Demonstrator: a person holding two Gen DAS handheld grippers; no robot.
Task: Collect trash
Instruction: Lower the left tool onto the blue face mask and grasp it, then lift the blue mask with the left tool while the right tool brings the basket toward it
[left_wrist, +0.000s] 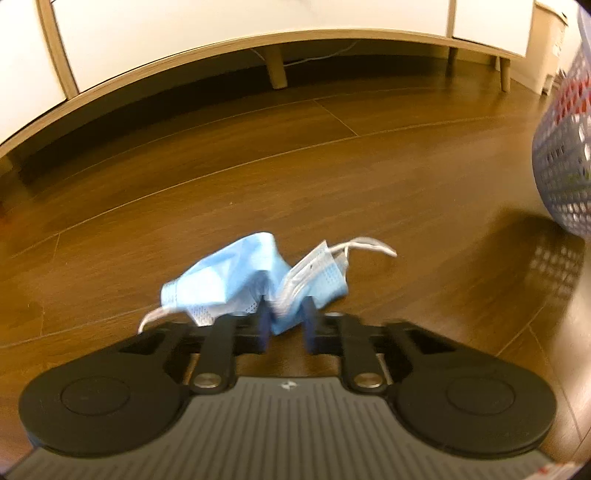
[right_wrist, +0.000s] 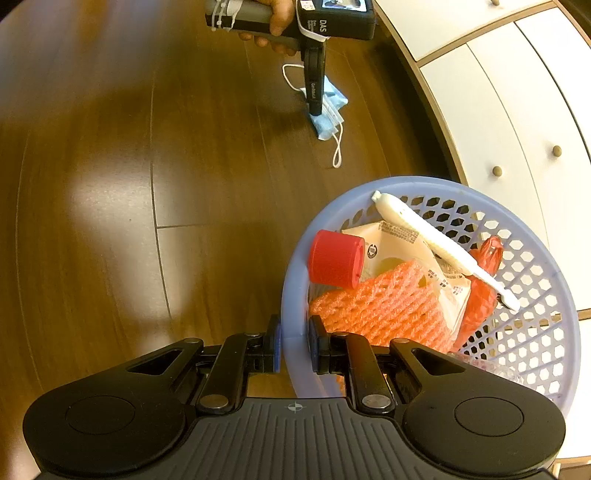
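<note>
Two handheld grippers work over a dark wood-plank floor (right_wrist: 110, 166). Nearest, the right gripper (right_wrist: 294, 349) clamps its blue-padded fingers (right_wrist: 275, 345) on the rim of a pale blue perforated basket (right_wrist: 554, 295), one finger outside the wall and one inside. The basket holds a red screw cap (right_wrist: 336, 257), a sheet of orange foam fruit netting (right_wrist: 384, 306), a white printed packet (right_wrist: 402, 247) whose small black writing is too fine to read, a crumpled red plastic bag (right_wrist: 484, 288) and a long white tube (right_wrist: 436, 243) lying across the top.

Farther across the floor, the left gripper (left_wrist: 286, 325), held in a person's hand (right_wrist: 275, 22), has its fingers pinched on a crumpled blue surgical mask (left_wrist: 229, 280). The mask's white ear loops (left_wrist: 369, 245) trail out to either side; whether the mask touches the boards cannot be told. The letters "DAS" stand in white on the black housing (right_wrist: 334, 22) atop that gripper; smaller print on the finger arm is illegible.

Beyond the mask, a white cabinet (left_wrist: 184, 37) with pale wood trim stands on short legs, its drawer fronts fitted with round wooden knobs (right_wrist: 497, 171).
</note>
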